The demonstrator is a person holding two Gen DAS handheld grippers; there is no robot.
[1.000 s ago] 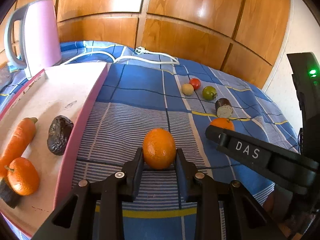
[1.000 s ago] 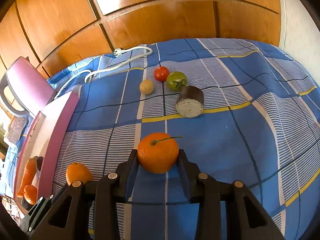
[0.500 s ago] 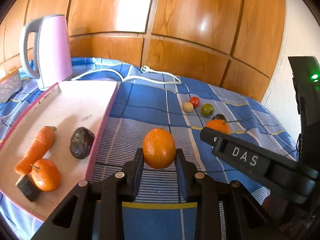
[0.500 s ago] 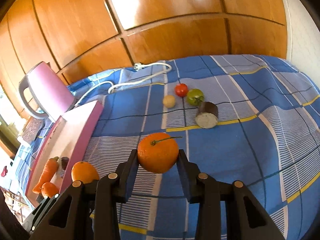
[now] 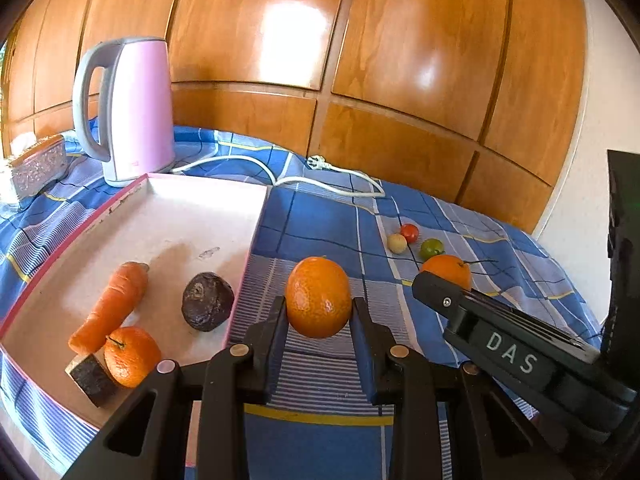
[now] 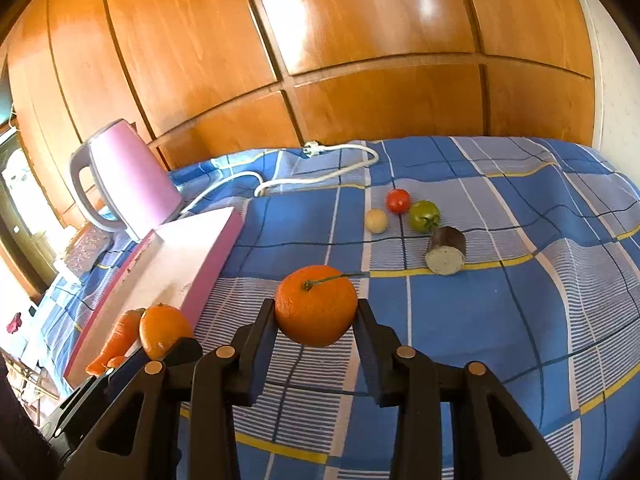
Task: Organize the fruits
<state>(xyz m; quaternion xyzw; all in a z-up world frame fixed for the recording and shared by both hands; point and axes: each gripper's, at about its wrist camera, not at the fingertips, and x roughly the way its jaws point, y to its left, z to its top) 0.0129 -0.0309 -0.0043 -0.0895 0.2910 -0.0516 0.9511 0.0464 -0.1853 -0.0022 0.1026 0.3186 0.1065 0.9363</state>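
Orange, dimpled mandarin (image 6: pixel 316 305), stemmed

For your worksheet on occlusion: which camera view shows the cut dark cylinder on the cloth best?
The right wrist view: the cut cylinder lies unobstructed, pale face visible. In the left wrist view, it is hidden behind the right gripper's orange.

Left wrist view: mounted just behind the left gripper (image 5: pixel 319 322), looking forward and downward along the fingers over the blue checked cloth (image 5: pixel 320 236) toward the wood-panelled wall (image 5: pixel 360 60), pink tray (image 5: pixel 120 204) close at lower left. Right wrist view: set likewise behind the right gripper (image 6: pixel 316 322), same heading, from further right. Shared by both: kettle (image 5: pixel 136 108) (image 6: pixel 128 176), tray, white cable (image 5: pixel 320 182) (image 6: pixel 320 172), small fruits far on the cloth.
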